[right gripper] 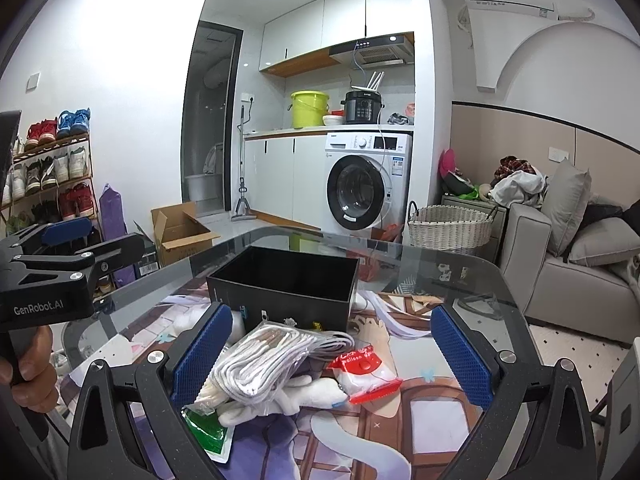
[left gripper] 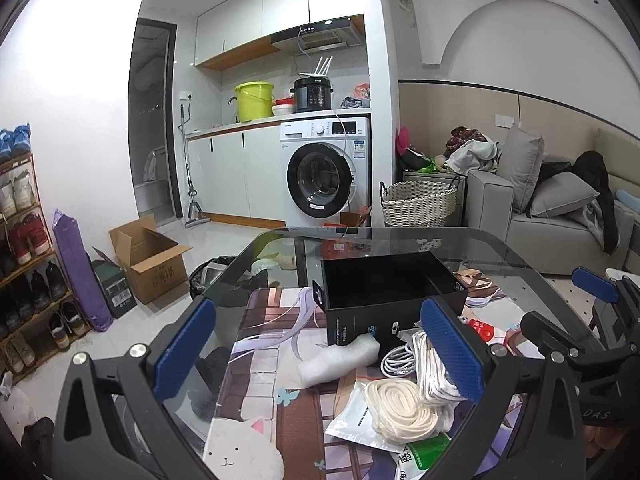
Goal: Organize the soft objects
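Well, from the left wrist, the left gripper [left gripper: 320, 348] hung wide open over a cream rope coil [left gripper: 400, 406] before the black box [left gripper: 390, 288]. From the right wrist, the right gripper [right gripper: 332, 356] gaped over bagged white cords [right gripper: 260, 364], perhaps cables.

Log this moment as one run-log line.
stage: pre-grasp | left gripper: open, empty | right gripper: open, above bagged white cord bundle | black box: open, looks empty | soft items on glass table, unsorted
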